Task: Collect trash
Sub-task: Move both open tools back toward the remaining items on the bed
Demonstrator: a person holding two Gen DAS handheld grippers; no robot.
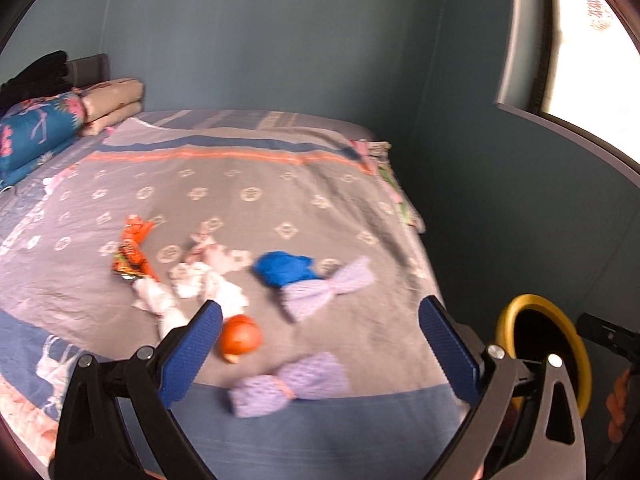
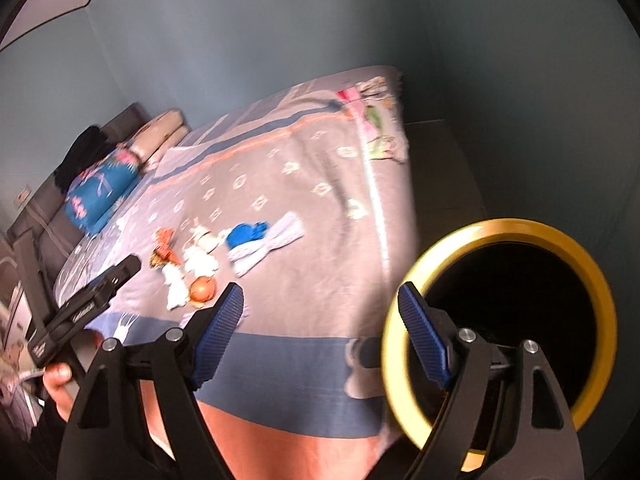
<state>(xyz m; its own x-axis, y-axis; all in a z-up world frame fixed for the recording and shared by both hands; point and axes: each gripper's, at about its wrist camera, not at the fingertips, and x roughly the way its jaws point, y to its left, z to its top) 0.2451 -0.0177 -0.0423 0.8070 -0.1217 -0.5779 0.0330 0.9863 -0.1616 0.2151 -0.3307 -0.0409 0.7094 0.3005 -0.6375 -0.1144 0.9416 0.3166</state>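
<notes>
Both hand-held grippers are held with jaws spread wide and nothing between them. Just ahead of the left hand-held gripper [image 1: 320,344], between its fingers, a lilac wrapper [image 1: 290,388] lies on the bed [image 1: 340,432], its long axis running crosswise to the fingers. An orange fruit [image 1: 240,336] sits beside the left finger. The right hand-held gripper [image 2: 320,340] is aimed nearer the yellow-rimmed bin [image 2: 500,320], so the left is judged nearer the trash.
</notes>
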